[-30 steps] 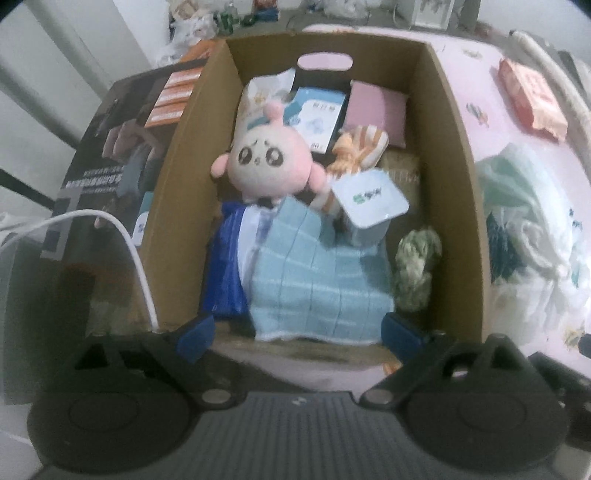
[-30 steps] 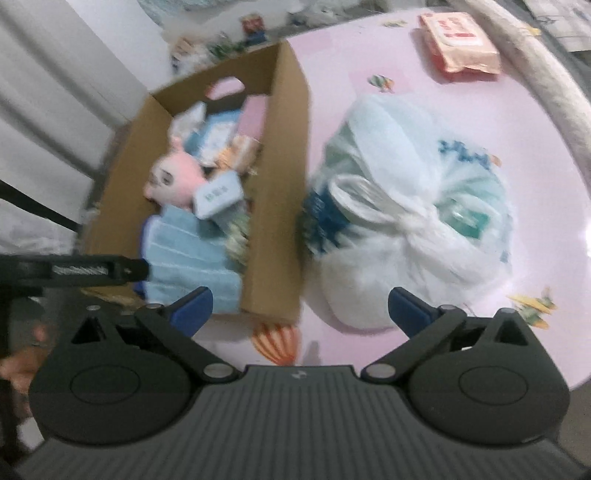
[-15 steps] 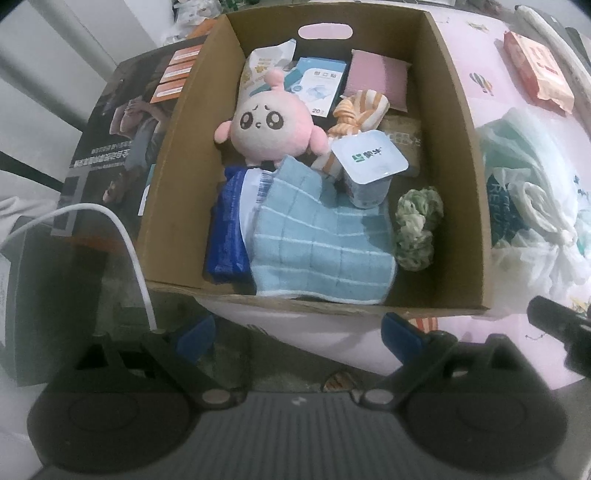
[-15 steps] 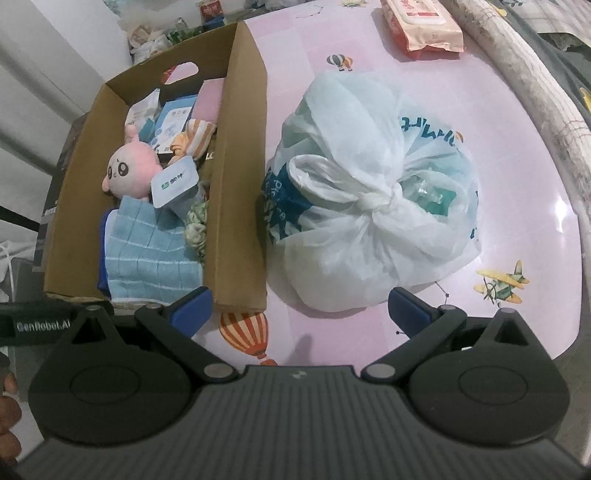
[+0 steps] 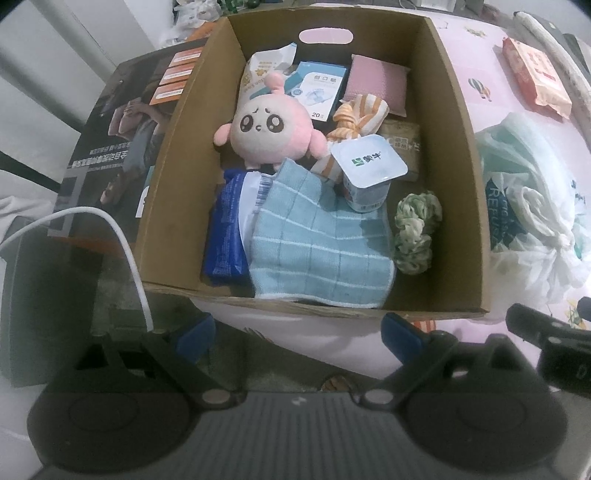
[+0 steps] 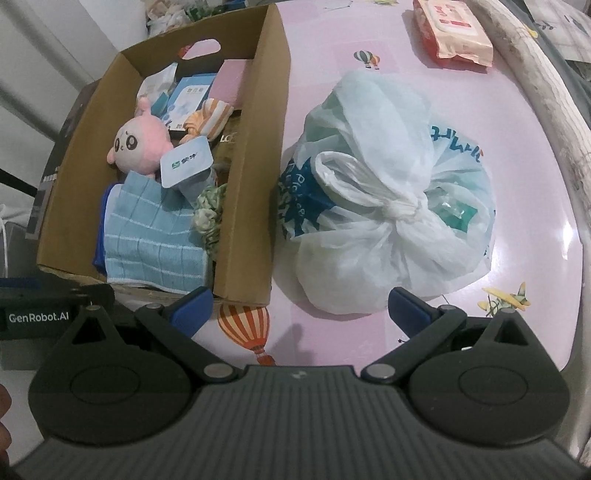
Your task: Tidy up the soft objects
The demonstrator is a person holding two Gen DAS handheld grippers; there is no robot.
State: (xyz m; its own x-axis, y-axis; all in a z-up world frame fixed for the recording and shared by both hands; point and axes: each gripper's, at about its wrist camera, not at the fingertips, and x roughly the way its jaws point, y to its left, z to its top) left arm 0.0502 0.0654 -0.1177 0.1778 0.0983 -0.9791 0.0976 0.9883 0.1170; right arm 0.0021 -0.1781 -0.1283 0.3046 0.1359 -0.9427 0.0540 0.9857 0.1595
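Observation:
A cardboard box [image 5: 458, 122] [image 6: 258, 177] holds a pink plush toy [image 5: 266, 134] [image 6: 138, 142], a light blue checked towel [image 5: 317, 254] [image 6: 151, 236], a green scrunchie [image 5: 415, 229], an orange striped cloth [image 5: 360, 118], a blue packet [image 5: 225, 229], a yogurt cup [image 5: 367, 166] and several packets. My left gripper [image 5: 297, 328] is open and empty, just in front of the box's near wall. My right gripper [image 6: 301, 304] is open and empty, in front of a knotted white plastic bag [image 6: 384, 199] beside the box.
A pink tablecloth with balloon prints [image 6: 369, 59] covers the table. A pink wipes pack [image 6: 454, 35] lies at the far right. A dark printed carton [image 5: 122, 122] and a white cable [image 5: 122, 243] are left of the box.
Both grippers have pulled back from the box and bag. The box contents have not moved. The right gripper's body has come into the left wrist view at the right edge.

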